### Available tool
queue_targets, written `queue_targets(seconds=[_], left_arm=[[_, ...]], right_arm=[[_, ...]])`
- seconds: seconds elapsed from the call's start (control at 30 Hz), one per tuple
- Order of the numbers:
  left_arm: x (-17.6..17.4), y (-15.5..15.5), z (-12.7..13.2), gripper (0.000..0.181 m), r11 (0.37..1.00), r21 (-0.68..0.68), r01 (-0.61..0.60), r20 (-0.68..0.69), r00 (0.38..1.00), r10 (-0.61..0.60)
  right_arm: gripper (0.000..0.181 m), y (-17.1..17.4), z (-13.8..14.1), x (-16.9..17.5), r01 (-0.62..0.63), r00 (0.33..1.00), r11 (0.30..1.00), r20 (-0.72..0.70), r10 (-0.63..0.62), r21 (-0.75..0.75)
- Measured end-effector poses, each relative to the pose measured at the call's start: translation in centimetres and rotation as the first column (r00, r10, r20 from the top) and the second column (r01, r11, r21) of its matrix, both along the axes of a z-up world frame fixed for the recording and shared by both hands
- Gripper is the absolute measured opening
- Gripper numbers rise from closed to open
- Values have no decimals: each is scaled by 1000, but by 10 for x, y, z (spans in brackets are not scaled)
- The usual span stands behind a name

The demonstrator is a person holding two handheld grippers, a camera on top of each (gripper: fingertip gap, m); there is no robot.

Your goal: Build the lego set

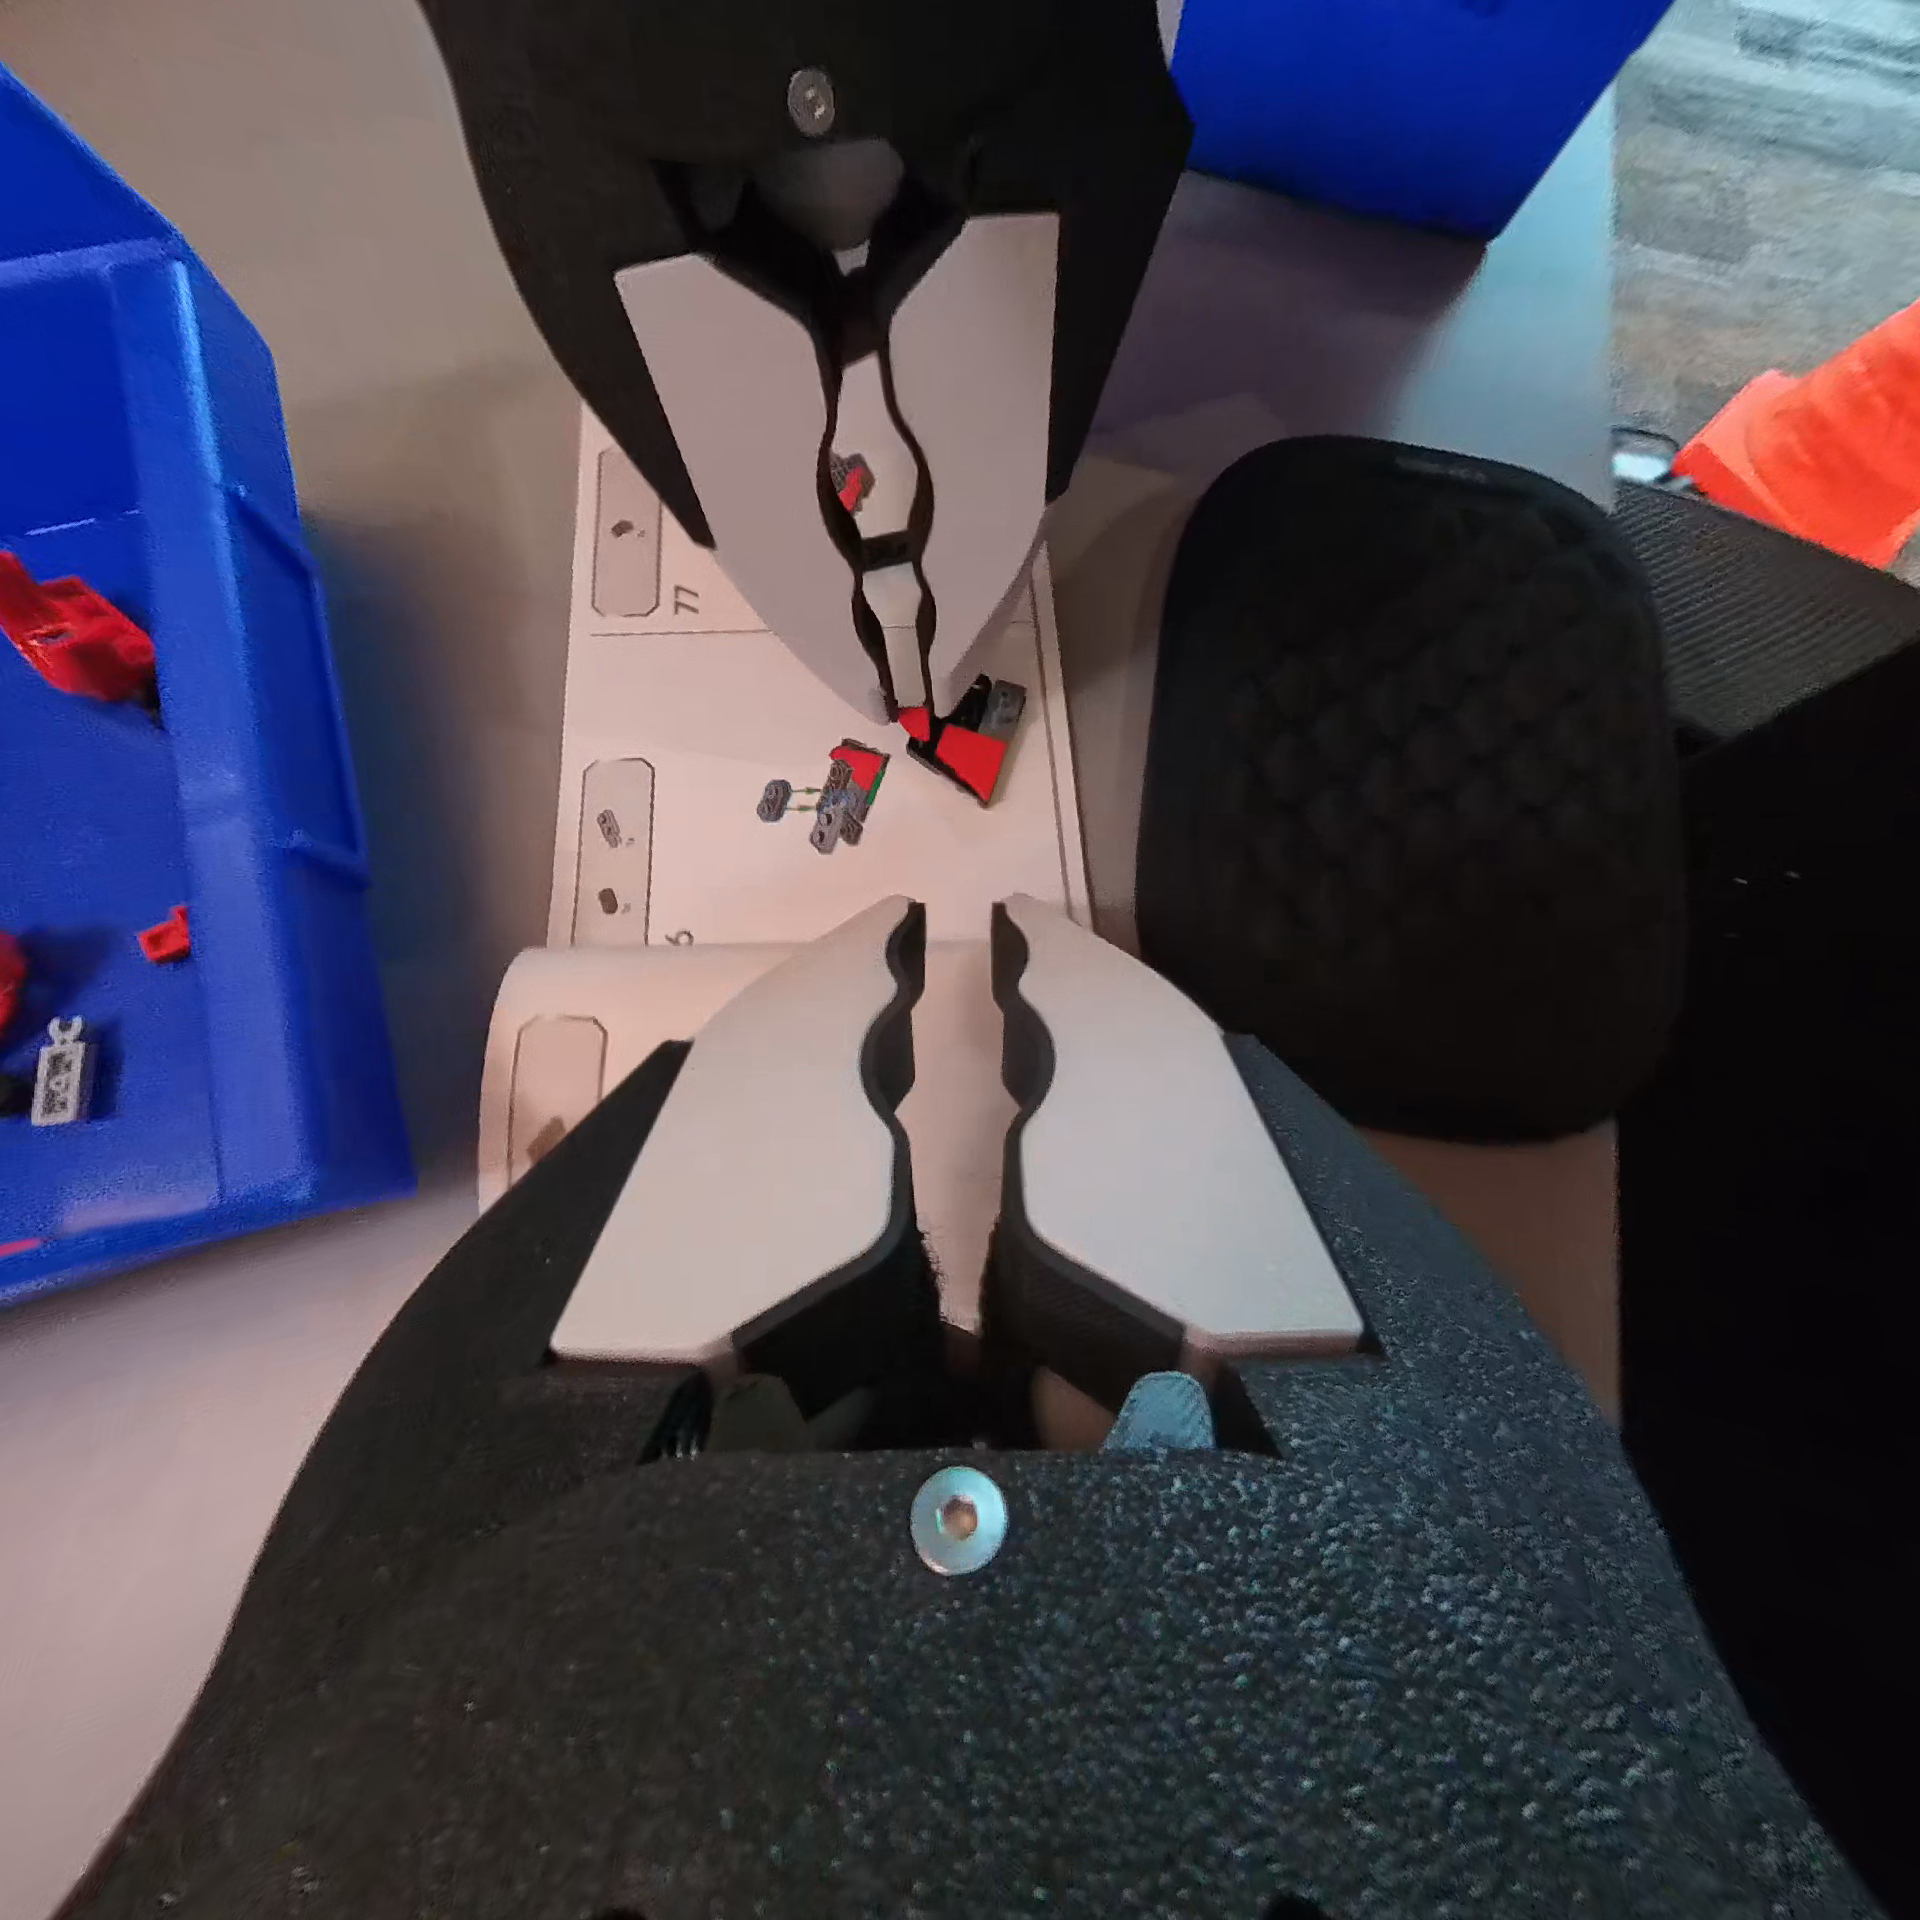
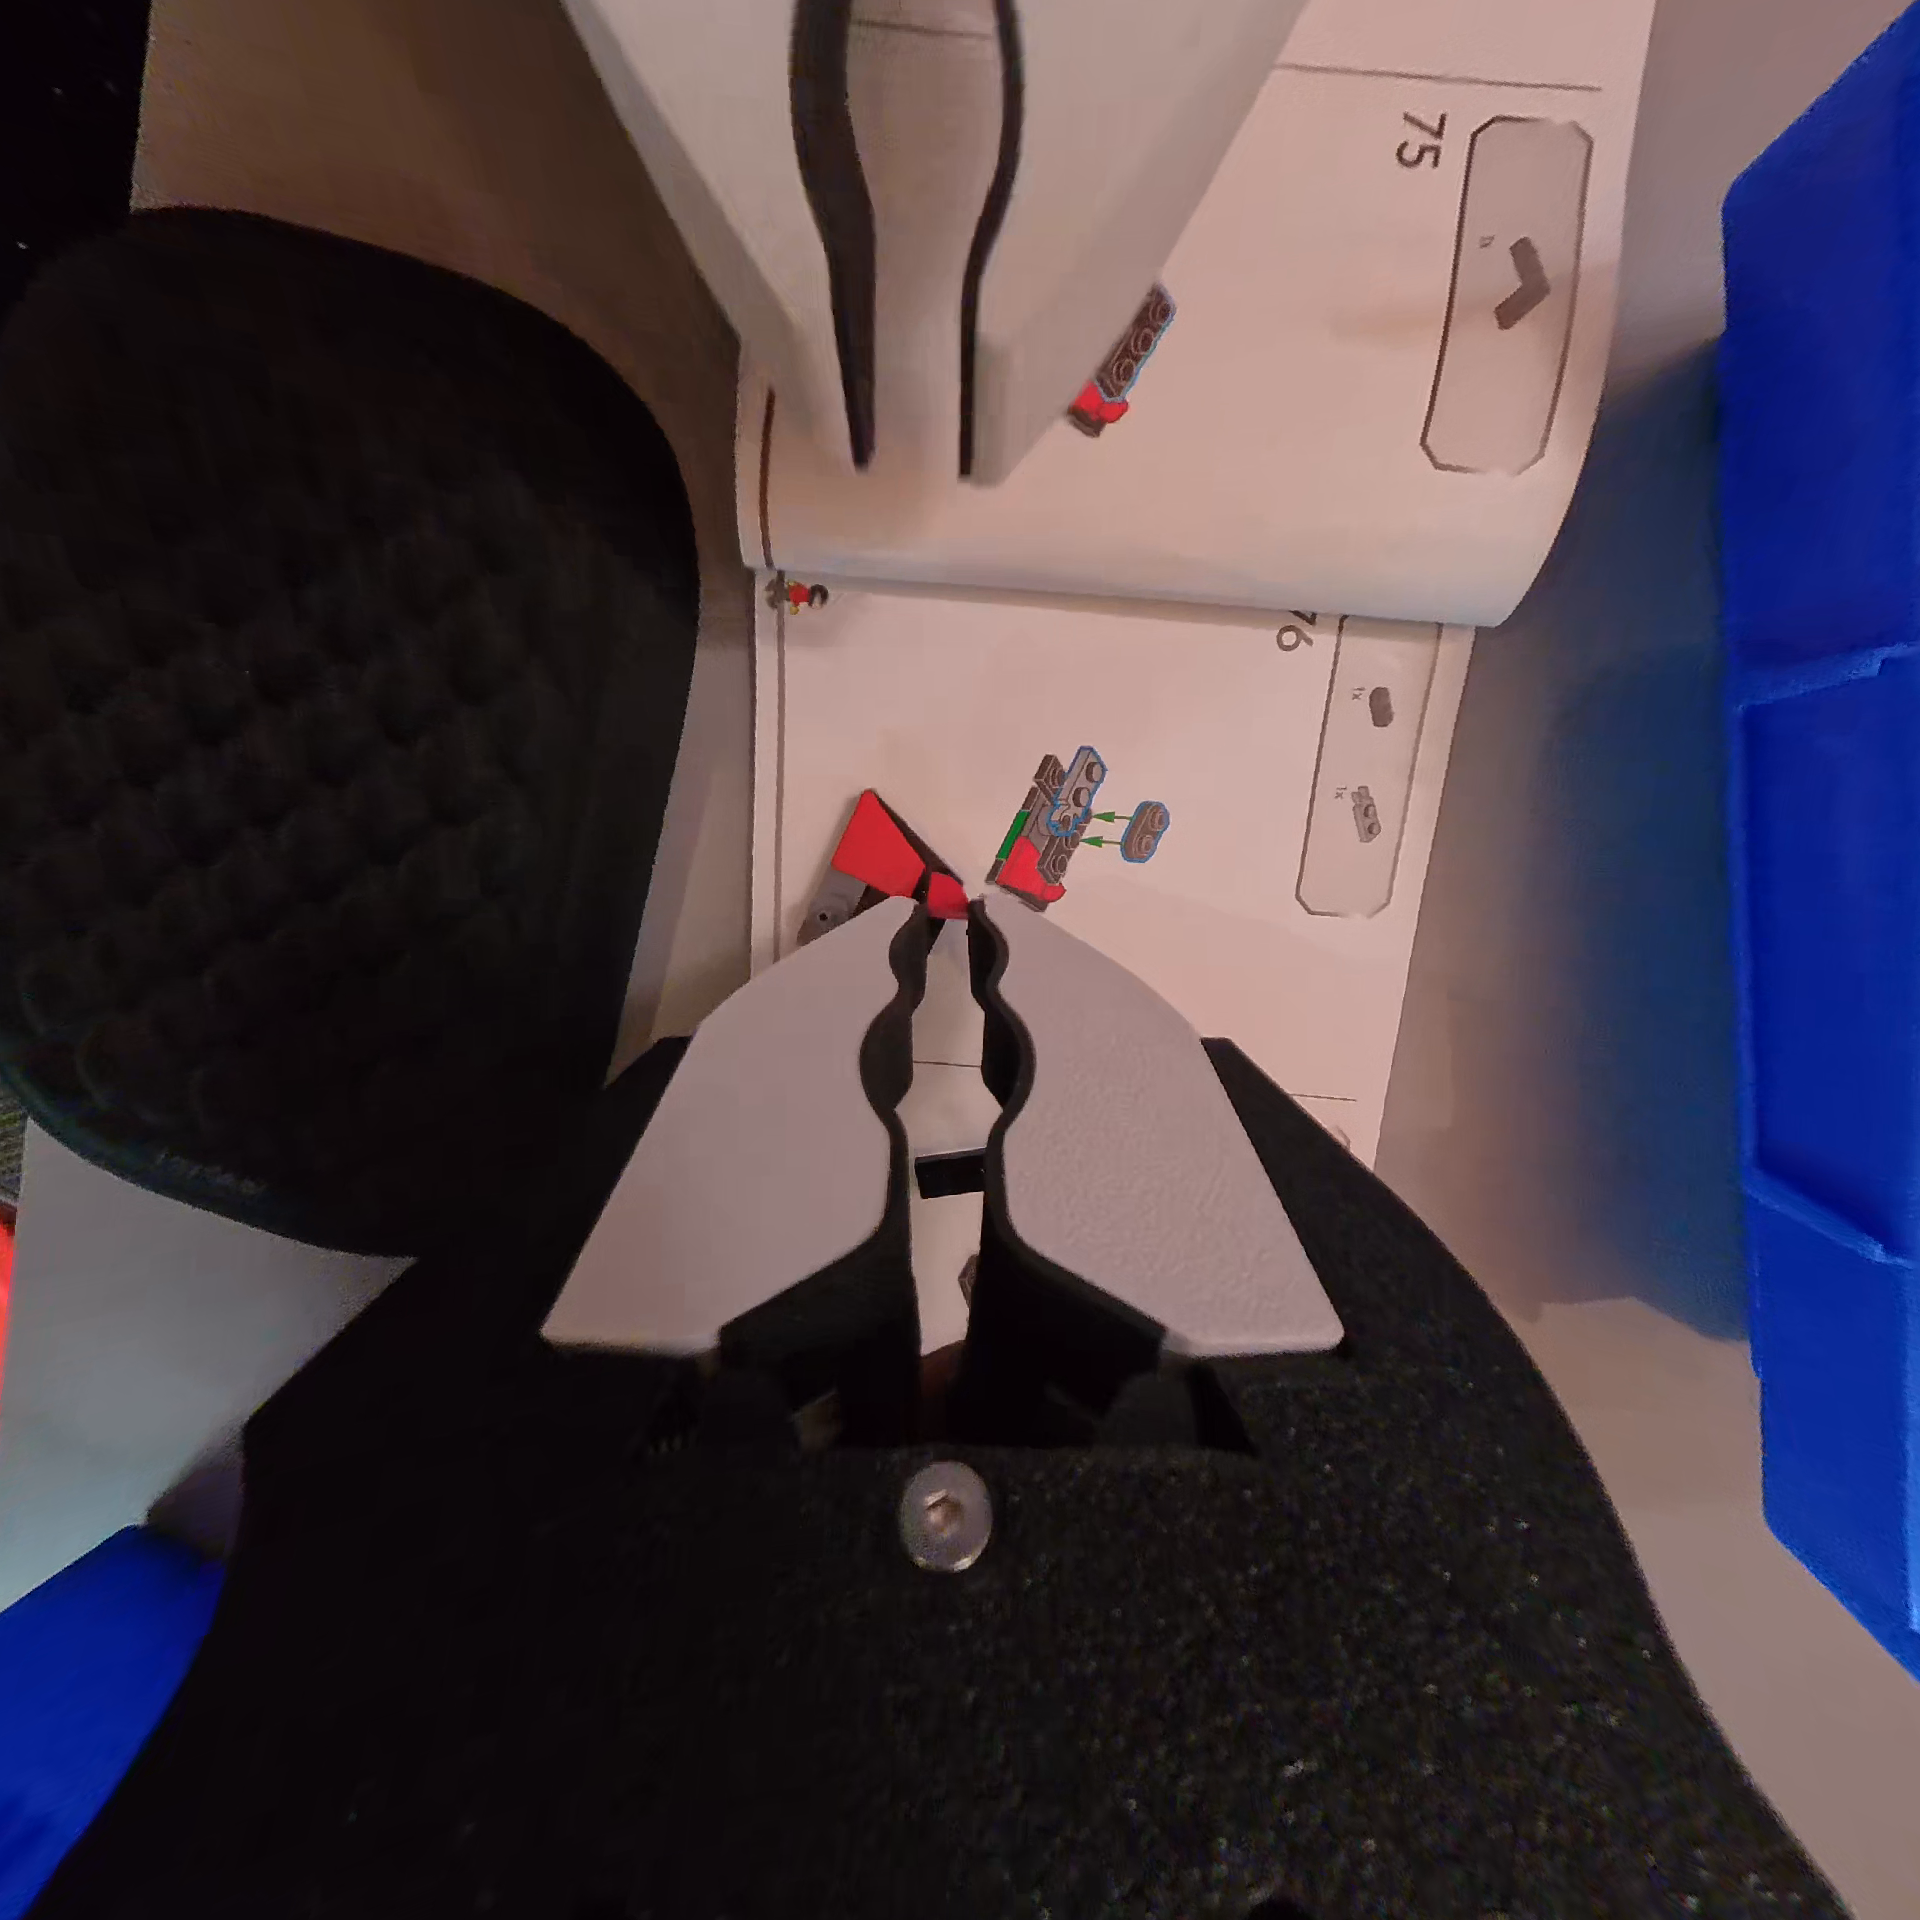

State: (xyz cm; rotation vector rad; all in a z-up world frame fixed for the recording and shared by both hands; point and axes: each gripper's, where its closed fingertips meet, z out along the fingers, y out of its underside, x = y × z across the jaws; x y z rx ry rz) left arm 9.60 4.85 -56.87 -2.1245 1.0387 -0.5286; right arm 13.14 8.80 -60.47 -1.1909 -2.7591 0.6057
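A small lego assembly [image 1: 966, 758] of red, black and grey parts lies on the open instruction booklet [image 1: 717, 894]. My right gripper [image 1: 902, 713] comes in from the top of the left wrist view, shut on a small red piece [image 1: 916, 721] at the assembly's near corner. In the right wrist view the right gripper [image 2: 940, 910] pinches the red piece [image 2: 945, 894] against the assembly [image 2: 878, 847]. My left gripper [image 1: 956, 920] is open and empty, hovering over the booklet just short of the assembly. It also shows at the top of the right wrist view [image 2: 914, 468].
A blue bin [image 1: 239, 727] to the left holds loose red parts [image 1: 73, 634]. A second blue bin [image 1: 1403, 114] stands at the back. A black padded mesh object [image 1: 1403, 790] lies right of the booklet. An orange cone [image 1: 1818, 447] is far right. Tip to tip, the grippers are about 7 cm apart.
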Motion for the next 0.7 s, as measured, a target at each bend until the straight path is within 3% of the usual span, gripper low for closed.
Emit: queue_targets(seconds=[0.43,0.7], left_arm=[[29,37,-19,2,1000,-6,1,-85,996,-2],[21,36,-22,2,999,-27,-33,-82,996,31]], right_arm=[[8,1,-5,3,8,1000,999,24,-7,-37],[8,-1,-4,3,29,999,995,21,-27,-96]])
